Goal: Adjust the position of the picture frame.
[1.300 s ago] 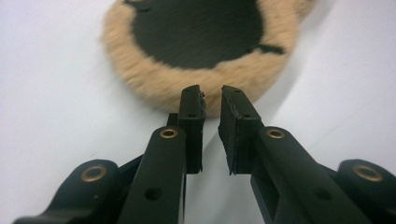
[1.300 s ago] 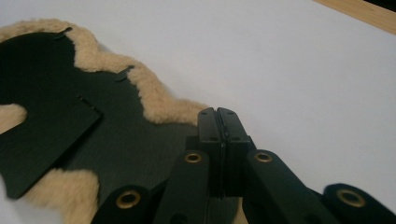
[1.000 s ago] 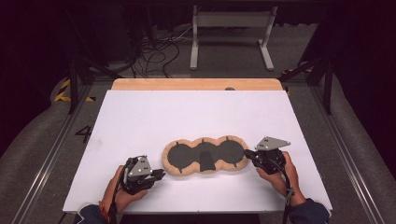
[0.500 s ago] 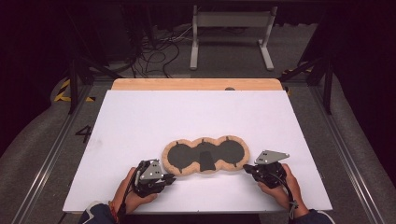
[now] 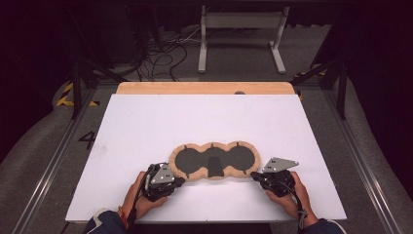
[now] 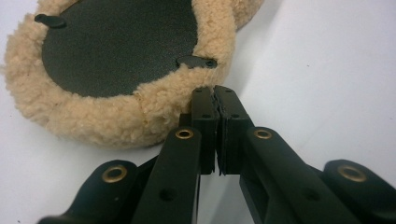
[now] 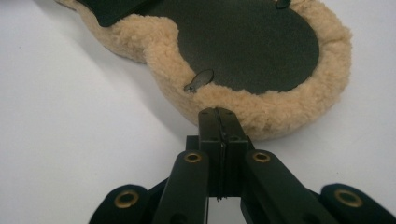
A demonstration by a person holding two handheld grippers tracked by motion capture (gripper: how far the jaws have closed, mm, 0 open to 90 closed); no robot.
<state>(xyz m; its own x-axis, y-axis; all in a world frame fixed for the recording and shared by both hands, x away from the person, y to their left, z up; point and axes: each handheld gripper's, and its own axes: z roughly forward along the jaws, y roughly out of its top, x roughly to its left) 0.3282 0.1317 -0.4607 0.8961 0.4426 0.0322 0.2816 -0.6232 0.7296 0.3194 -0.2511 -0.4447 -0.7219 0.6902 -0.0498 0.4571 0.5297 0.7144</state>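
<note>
Fleece pad [image 5: 214,160]: on the table [image 5: 146,126], near its front edge.
Left gripper [image 5: 181,181]: at the pad's left end, apparently touching.
Right gripper [image 5: 253,175]: at its right end.

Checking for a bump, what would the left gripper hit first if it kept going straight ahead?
Most likely the fleecy rim of the padded cover; the left gripper sits shut right against it.

A three-lobed fleece pad [image 5: 213,161] with a tan woolly rim, dark flat inner panels and small dark tabs along its edges lies flat on the white table [image 5: 146,126], near its front edge, its long axis running left to right.
</note>
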